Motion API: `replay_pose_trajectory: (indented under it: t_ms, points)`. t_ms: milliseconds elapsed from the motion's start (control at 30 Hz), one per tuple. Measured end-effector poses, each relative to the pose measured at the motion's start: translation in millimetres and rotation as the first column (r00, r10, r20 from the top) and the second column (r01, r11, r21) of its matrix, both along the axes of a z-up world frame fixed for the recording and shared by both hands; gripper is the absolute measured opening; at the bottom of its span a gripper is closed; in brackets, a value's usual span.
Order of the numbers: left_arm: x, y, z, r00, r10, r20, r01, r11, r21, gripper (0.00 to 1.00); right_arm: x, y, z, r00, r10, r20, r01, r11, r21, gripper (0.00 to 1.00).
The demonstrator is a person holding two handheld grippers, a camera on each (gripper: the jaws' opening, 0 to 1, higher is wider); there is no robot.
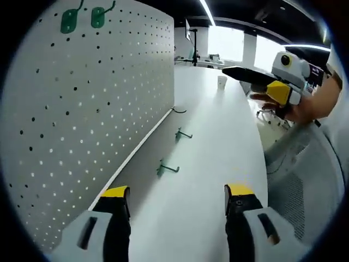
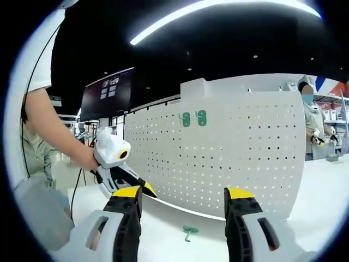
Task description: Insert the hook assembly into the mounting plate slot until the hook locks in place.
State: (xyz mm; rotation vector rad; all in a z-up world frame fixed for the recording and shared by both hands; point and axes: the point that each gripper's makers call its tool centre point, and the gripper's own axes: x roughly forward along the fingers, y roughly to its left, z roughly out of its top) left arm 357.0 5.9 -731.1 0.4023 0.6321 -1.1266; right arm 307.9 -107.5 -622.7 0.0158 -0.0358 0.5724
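Observation:
A white pegboard (image 1: 87, 109) stands upright along the table's left side, with two green hooks (image 1: 82, 19) hung near its top. Three more hooks lie loose on the white table (image 1: 212, 164): a green one (image 1: 168, 169) closest to me, another green one (image 1: 182, 134) behind it, and a dark one (image 1: 179, 111) at the board's foot. My left gripper (image 1: 178, 199) is open and holds nothing, short of the nearest hook. The right gripper view faces the pegboard (image 2: 229, 164), its mounted hooks (image 2: 193, 118) and one loose hook (image 2: 189, 233) between the open jaws of my right gripper (image 2: 182, 199).
My right gripper (image 1: 245, 75) hangs in a hand over the table's right edge. My left gripper (image 2: 131, 183) comes in from the left, held by a hand. A paper cup (image 1: 221, 82) stands far back. A monitor (image 2: 106, 93) and a person (image 2: 313, 128) are behind the board.

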Motion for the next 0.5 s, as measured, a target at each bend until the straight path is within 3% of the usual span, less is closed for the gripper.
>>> replay_pose_trajectory:
  t_ms: [500]
  points:
    - [9.4,-13,-23.4,0.993,-0.120,-0.019,0.121,0.987,0.106,0.71,0,1,-1.7,1.000,0.005,-0.010,-0.005,1.000,0.005,0.57]
